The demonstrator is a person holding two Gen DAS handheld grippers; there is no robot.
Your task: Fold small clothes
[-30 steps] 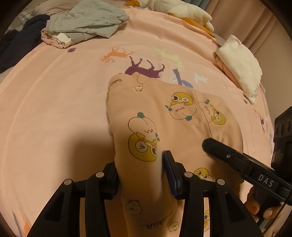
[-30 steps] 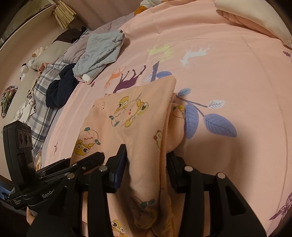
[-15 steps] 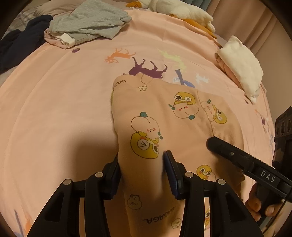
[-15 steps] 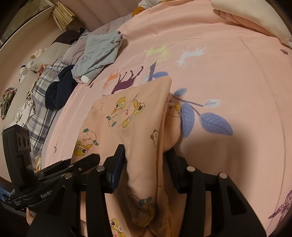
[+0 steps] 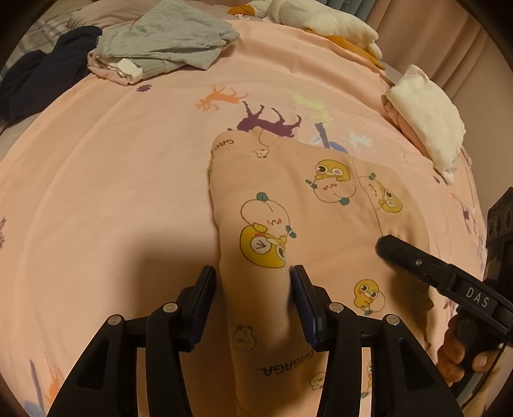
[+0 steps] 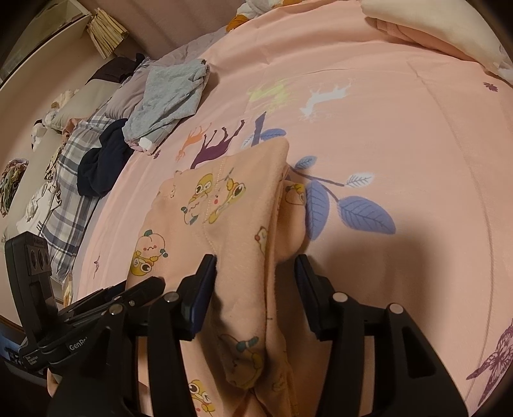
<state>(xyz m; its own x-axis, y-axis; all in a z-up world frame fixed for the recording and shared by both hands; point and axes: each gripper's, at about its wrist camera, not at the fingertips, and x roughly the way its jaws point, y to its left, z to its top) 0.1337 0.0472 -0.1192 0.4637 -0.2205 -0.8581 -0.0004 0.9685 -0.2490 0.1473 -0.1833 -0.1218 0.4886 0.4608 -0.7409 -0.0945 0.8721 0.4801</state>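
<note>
A small peach garment (image 5: 288,205) printed with yellow cartoon ducks lies folded over on the pink bedsheet (image 5: 112,192). My left gripper (image 5: 253,288) stands open around the garment's near left fold, with cloth between its spread fingers. My right gripper (image 6: 256,279) is open too, and the garment's right edge (image 6: 250,231) hangs between its fingers. The right gripper's black finger (image 5: 416,263) shows at the right of the left wrist view. The left gripper's finger (image 6: 128,292) shows at the lower left of the right wrist view.
A grey garment (image 5: 166,45) and a dark navy one (image 5: 41,80) lie in a pile at the far left. A folded white and pink stack (image 5: 426,118) sits at the far right. A white plush toy (image 5: 320,22) lies at the back. Plaid bedding (image 6: 70,173) lies beyond the sheet.
Both grippers have opened wider around the garment and pulled back slightly. The garment has settled lower onto the sheet.
</note>
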